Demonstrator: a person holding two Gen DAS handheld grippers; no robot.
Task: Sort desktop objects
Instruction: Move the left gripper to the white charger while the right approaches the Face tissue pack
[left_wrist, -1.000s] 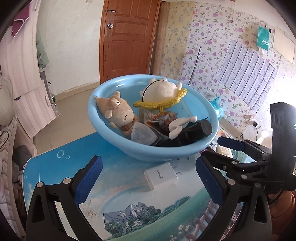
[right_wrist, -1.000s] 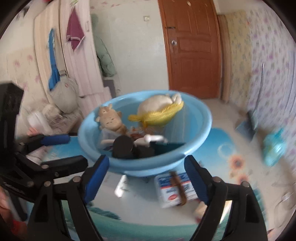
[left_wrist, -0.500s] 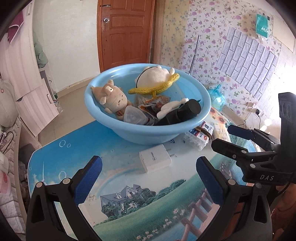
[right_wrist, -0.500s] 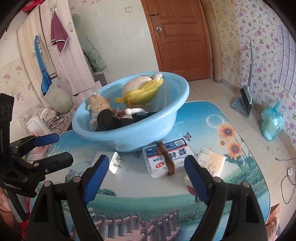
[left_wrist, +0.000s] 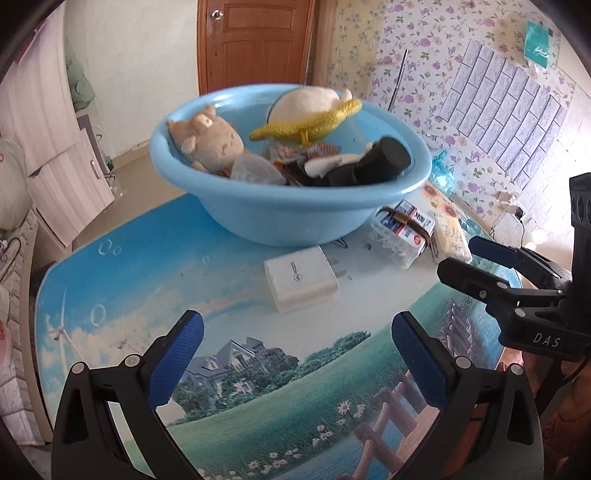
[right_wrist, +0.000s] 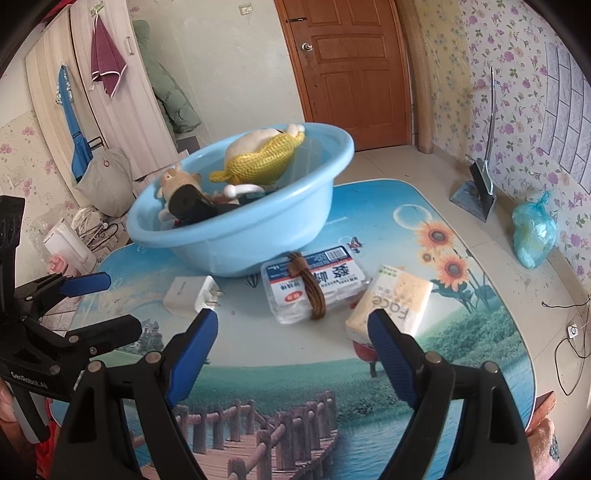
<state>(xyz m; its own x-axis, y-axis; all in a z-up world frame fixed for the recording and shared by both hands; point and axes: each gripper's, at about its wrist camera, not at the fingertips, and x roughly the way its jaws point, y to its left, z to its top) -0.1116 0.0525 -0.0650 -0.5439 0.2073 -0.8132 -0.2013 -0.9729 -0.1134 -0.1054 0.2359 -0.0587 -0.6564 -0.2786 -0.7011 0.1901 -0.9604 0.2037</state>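
Both wrist views look steeply down, close over table (left_wrist: 122, 280); share basin (right_wrist: 236, 236), charger (left_wrist: 301, 278), probably box.

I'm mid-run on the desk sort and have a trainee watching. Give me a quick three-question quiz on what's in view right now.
1. True or false: the white charger lies inside the blue basin.
2. Which item has a brown band wrapped around it? A) the tissue pack B) the clear plastic box C) the charger
3. Fill in: both the left hand-held gripper and the right hand-held gripper are ____ and hold nothing.

Key: 1 false, it lies on the table in front of the basin; 2 B; 3 open.
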